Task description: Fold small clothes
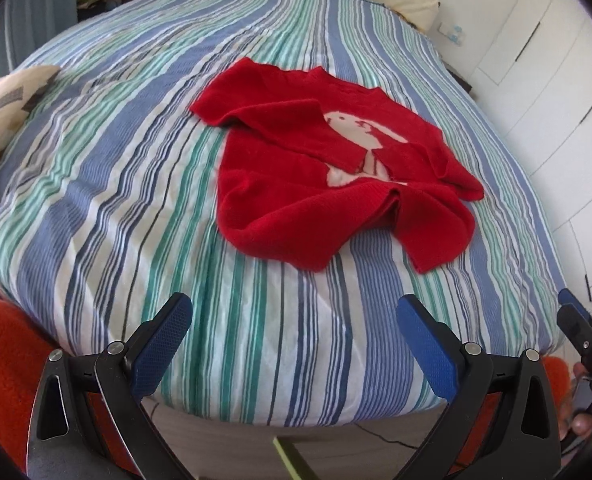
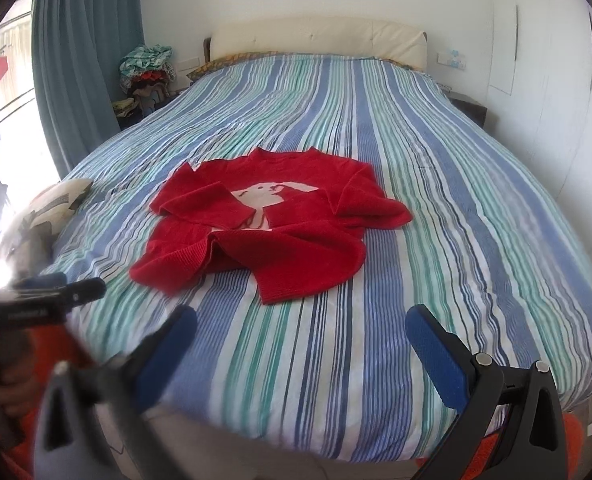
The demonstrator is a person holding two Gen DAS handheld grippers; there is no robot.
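Red sweater (image 2: 256,236) with a white animal figure lay crumpled on the striped bedspread (image 2: 436,240), roughly mid-bed – both sleeves flopped inward over the chest, hem bunched up toward the near side. Left gripper (image 1: 294,320) hovered over the near edge of the bed, jaws spread wide, nothing between them. Right gripper (image 2: 301,330) likewise released and empty, well short of the sweater. A patterned cushion (image 2: 56,204) sat at the left side of the bed, cream headboard (image 2: 316,38) at the far end

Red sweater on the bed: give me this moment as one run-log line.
red sweater: rumpled on striped bed cover, unfolded | left gripper: open, short of it | right gripper: open, short of it | fold: not started
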